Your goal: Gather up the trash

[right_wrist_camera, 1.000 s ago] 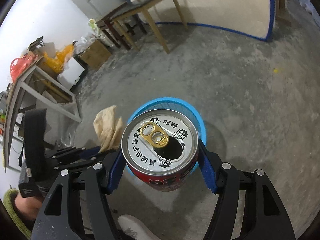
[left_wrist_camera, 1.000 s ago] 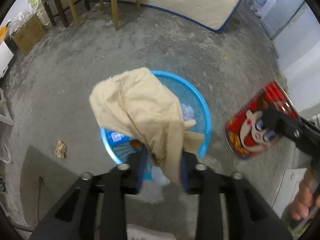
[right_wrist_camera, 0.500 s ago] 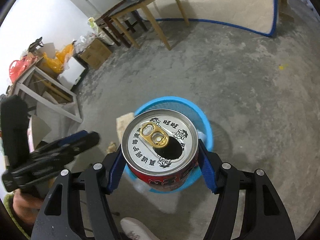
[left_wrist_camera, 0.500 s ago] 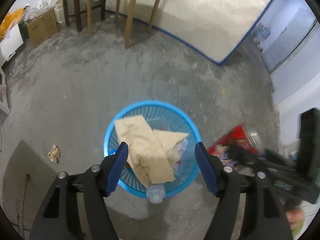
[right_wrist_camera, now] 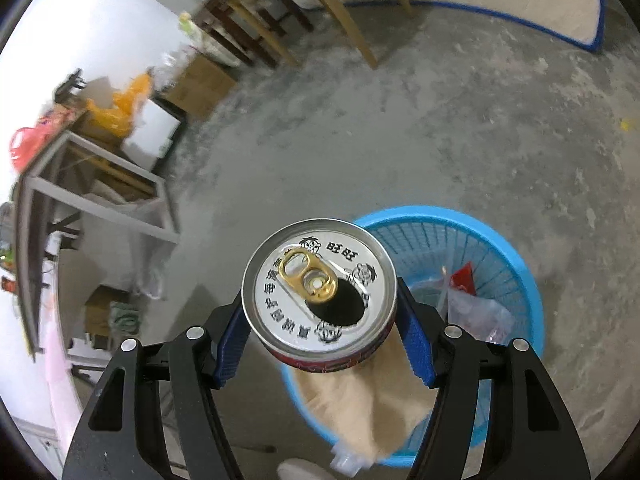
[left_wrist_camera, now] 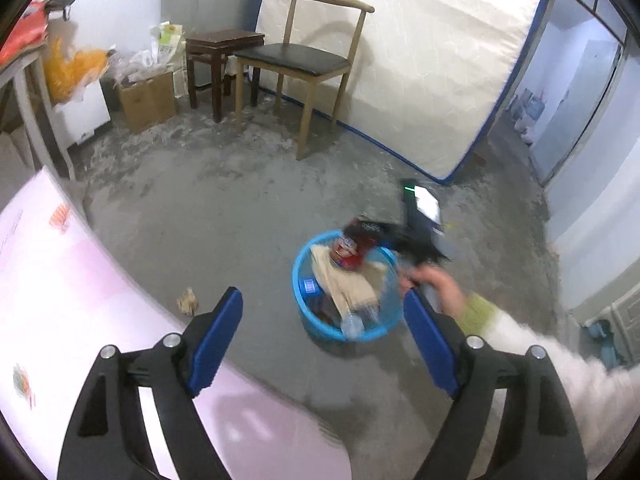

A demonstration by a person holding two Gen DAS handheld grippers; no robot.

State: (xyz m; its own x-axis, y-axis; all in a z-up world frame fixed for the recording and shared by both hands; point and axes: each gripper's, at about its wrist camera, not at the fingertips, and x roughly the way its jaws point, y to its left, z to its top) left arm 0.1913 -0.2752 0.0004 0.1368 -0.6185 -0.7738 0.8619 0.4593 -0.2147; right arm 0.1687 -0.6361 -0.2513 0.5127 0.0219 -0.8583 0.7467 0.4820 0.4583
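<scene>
Illumination is moderate, diffuse indoor light; both views show strong fisheye curvature with black vignetting at the corners. The left wrist view is motion-blurred around the right hand point(left_wrist_camera: 434, 286) and blue basket point(left_wrist_camera: 344, 330). In the right wrist view the can point(right_wrist_camera: 320, 294) lid is sharp and the left background smeared. Soft shadows lie on the floor point(left_wrist_camera: 224, 216).
</scene>
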